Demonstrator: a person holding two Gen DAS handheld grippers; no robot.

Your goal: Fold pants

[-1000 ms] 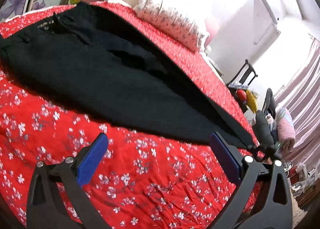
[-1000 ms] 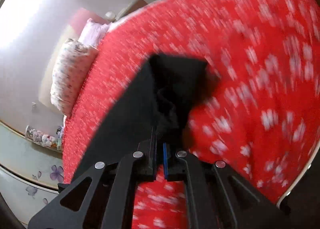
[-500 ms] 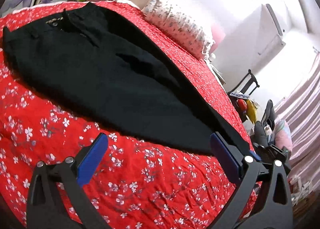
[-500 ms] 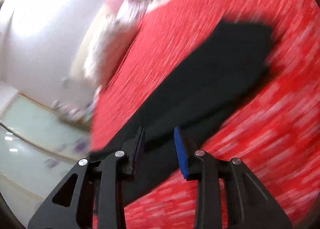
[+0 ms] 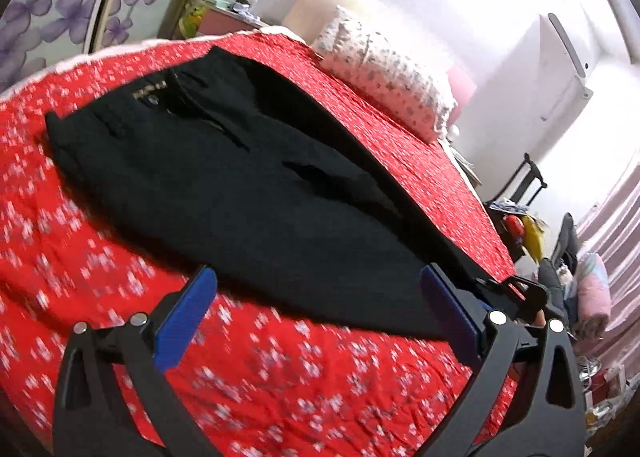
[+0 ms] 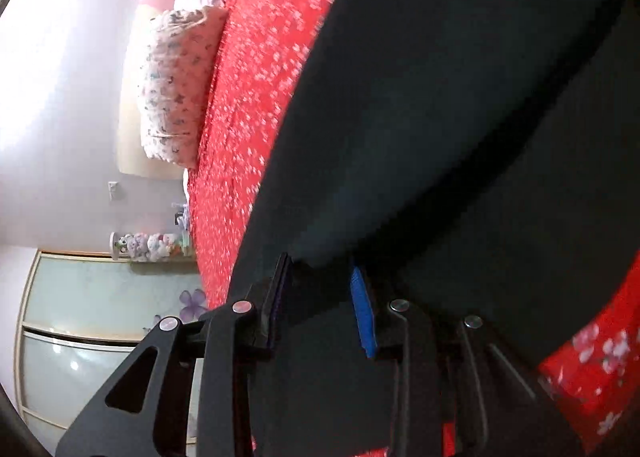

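Black pants (image 5: 256, 193) lie flat along a red flowered bedspread (image 5: 280, 377), waistband at the far left, legs running to the right. My left gripper (image 5: 316, 309) is wide open and empty, just short of the near edge of the pants. The right gripper shows behind my right finger, at the leg ends (image 5: 516, 293). In the right wrist view the pants (image 6: 440, 117) fill the frame at close range. My right gripper (image 6: 320, 297) is partly open just above the black cloth, and grips nothing.
A flowered pillow (image 5: 384, 69) lies at the head of the bed, also in the right wrist view (image 6: 176, 85). A wardrobe with purple flowers (image 5: 60, 9) stands at the left. Clutter and a chair (image 5: 560, 257) stand beyond the bed's right end.
My right gripper let go of the pants leg end, opened, and moved in close over the cloth. My left gripper stayed open and drew back a little, showing the waistband.
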